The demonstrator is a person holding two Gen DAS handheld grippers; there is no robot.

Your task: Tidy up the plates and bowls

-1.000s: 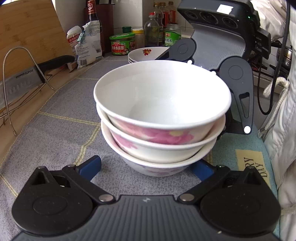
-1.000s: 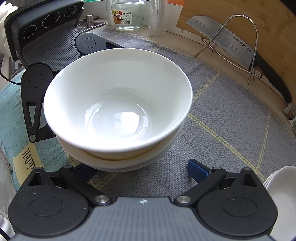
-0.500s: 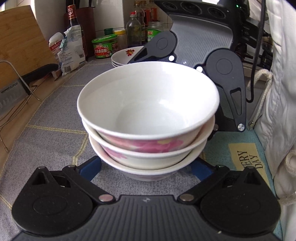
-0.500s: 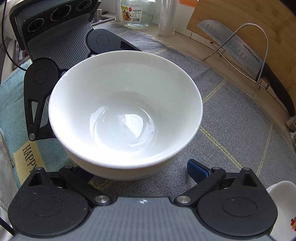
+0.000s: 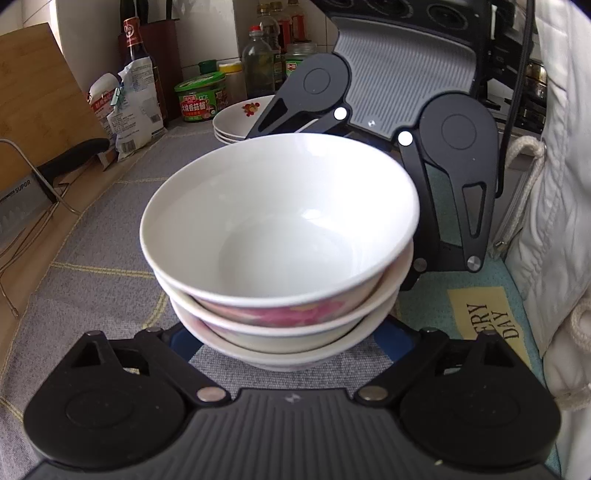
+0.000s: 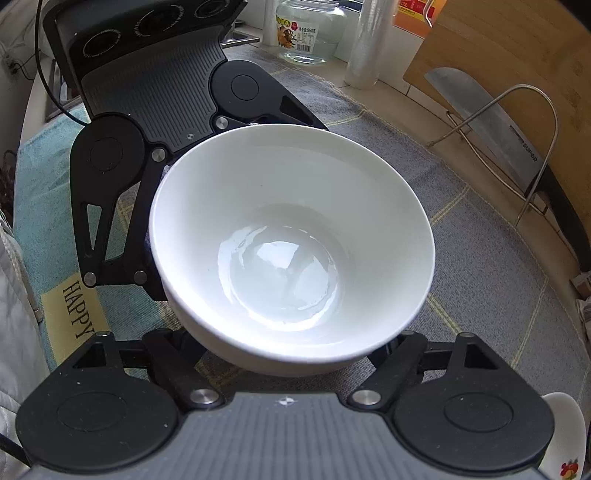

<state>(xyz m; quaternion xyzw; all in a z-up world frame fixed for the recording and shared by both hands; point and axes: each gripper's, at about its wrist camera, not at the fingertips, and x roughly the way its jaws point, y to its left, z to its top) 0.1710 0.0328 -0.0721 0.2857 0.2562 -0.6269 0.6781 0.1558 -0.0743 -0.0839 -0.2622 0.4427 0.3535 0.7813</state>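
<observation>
White bowl stack [image 5: 280, 258]: left gripper [image 5: 291, 332] and right gripper [image 6: 291, 347] just closed around it, contact hidden; step, grasping; next, level lift.

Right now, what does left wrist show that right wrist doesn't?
Left wrist only: pink flowers on the sides of the stacked bowls, three rims visible; a stack of plates behind; a green tub, bottles; the right gripper across the bowls.

Right wrist only: a glass jar; the left gripper opposite.

Both: the bowls between closing jaws, whose tips are hidden under the rims; grey cloth; cutting board; knife on a wire rack.
</observation>
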